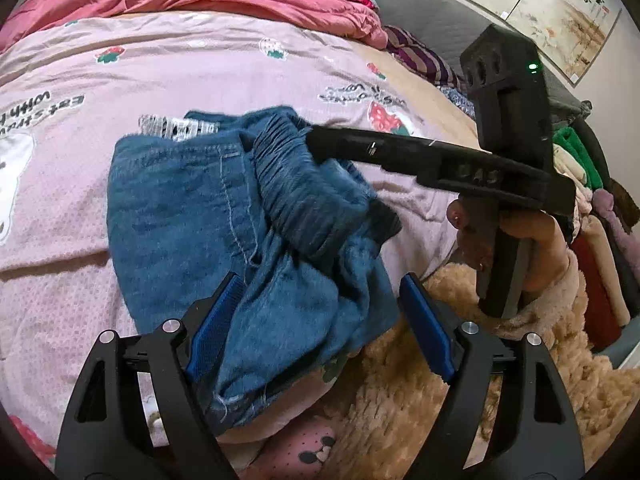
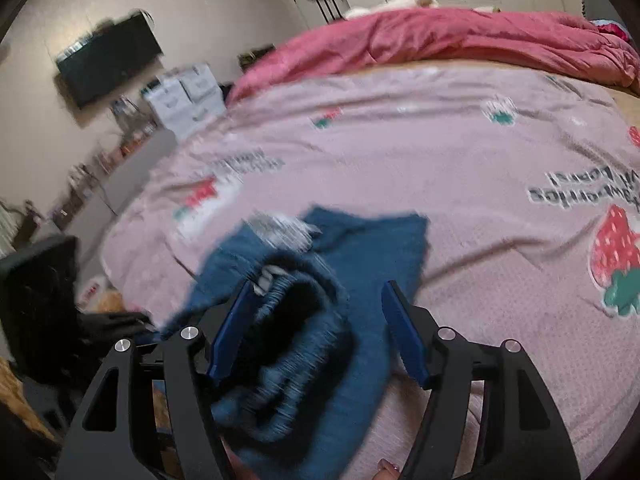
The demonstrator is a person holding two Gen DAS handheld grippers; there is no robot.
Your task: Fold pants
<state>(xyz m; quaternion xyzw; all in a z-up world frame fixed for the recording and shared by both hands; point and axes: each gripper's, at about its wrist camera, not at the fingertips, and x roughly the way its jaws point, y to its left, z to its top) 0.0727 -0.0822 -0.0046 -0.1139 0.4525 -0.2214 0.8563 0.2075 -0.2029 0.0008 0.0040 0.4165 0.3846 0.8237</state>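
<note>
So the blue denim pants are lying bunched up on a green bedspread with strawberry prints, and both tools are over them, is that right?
Not quite: the bedspread is pink, not green, as the left wrist view shows. The rest stands: the blue denim pants lie bunched on its strawberry print, with the left tool and the right tool over them.

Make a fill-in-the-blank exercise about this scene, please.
1. The folded blue denim pants lie on a ____ blanket printed with strawberries.
2. The crumpled quilt at the far side of the bed is ____.
3. The left gripper has ____ pads.

Missing words: pink; red; blue
</note>
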